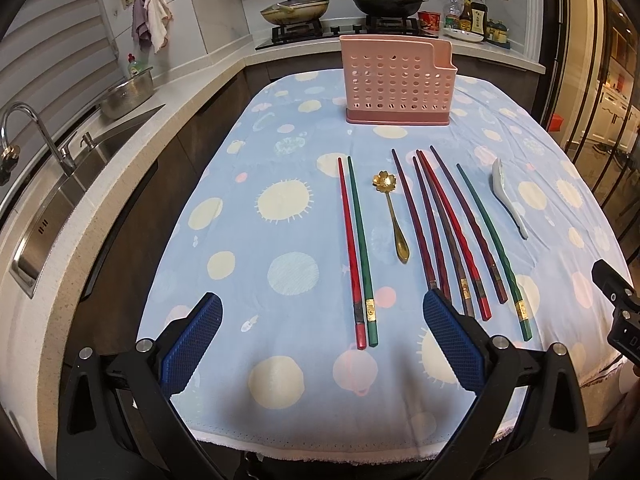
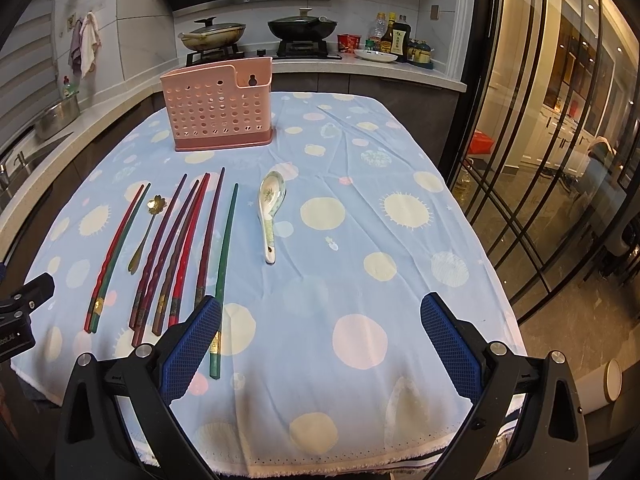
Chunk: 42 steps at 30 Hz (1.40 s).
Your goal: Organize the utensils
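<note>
Right wrist only: spoon's (image 2: 270,216) bowl (patterned).

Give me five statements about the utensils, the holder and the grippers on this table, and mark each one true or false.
1. The pink holder stands upright at the far end of the table. True.
2. The gold spoon lies inside the holder. False: it lies on the tablecloth, between chopsticks.
3. The left gripper is open and holds nothing. True.
4. The white ceramic spoon lies to the left of all the chopsticks. False: it lies to their right.
5. The right gripper is shut on the green chopstick. False: it is open, and the chopstick lies on the cloth.
</note>
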Each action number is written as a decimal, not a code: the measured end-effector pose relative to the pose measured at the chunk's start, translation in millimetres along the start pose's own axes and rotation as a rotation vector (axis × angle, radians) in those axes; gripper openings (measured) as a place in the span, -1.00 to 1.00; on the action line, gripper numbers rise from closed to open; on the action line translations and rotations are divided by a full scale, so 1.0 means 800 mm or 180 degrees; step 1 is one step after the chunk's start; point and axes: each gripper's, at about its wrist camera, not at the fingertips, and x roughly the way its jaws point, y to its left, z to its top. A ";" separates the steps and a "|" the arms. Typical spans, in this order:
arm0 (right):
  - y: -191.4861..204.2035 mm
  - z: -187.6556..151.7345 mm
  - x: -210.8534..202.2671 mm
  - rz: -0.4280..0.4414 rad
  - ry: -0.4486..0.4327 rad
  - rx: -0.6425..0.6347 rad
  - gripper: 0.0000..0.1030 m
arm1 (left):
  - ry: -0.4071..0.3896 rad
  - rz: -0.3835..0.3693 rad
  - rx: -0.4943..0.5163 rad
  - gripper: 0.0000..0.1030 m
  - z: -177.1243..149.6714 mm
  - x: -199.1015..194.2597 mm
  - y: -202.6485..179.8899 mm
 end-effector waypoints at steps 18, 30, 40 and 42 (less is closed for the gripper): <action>0.000 0.010 0.025 0.0023 0.0113 0.0018 0.87 | 0.0140 -0.0080 0.0058 0.86 0.012 0.027 -0.004; 0.007 0.032 0.062 0.0132 0.0125 0.0039 0.82 | 0.0324 -0.0206 -0.0045 0.86 0.024 0.066 0.004; 0.030 0.044 0.101 0.0227 0.0284 -0.0005 0.46 | 0.0566 -0.0204 -0.0221 0.70 0.012 0.108 0.040; 0.034 0.045 0.103 0.0224 0.0290 -0.0028 0.46 | 0.0615 -0.0248 -0.0159 0.58 0.010 0.115 0.036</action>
